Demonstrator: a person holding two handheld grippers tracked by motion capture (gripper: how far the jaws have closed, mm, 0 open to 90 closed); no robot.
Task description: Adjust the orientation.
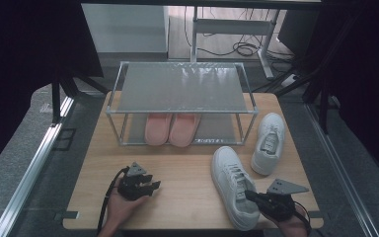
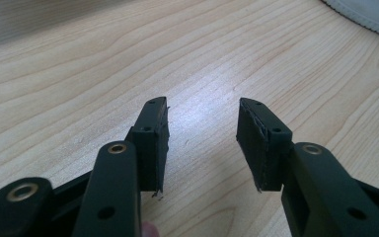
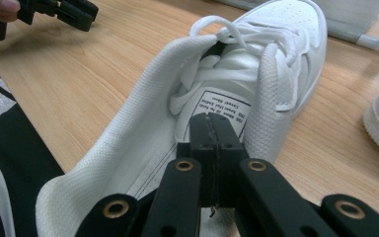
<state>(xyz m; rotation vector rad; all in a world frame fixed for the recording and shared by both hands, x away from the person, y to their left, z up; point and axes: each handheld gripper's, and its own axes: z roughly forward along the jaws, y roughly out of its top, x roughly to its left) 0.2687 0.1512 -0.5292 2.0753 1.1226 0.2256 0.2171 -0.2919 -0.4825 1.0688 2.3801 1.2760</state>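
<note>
Here, in the high view, a wooden surface (image 1: 187, 168) carries a metal shoe rack (image 1: 180, 94) with a pair of pink slippers (image 1: 171, 129) on its low shelf. Two white sneakers lie on the surface to the right of the rack: the far sneaker (image 1: 268, 143) sits just beside the rack's right leg, and the near sneaker (image 1: 233, 183) lies closer to the person, toe pointing away. The left hand-held gripper (image 1: 150, 187) rests low over bare wood, well apart from the shoes. The right hand-held gripper (image 1: 250, 196) pokes into the heel opening of the near sneaker. In the left gripper view, the two black jaws stand apart with nothing between them, and only wood grain lies under them. In the right gripper view, the jaws are pressed flat together with no gap, and their tips sit inside the near sneaker, on its insole. Just past the tips is a white label (image 3: 222, 111) with small black print that is upside down; I cannot read it well. The white laces (image 3: 237, 34) lie loose above it.
</note>
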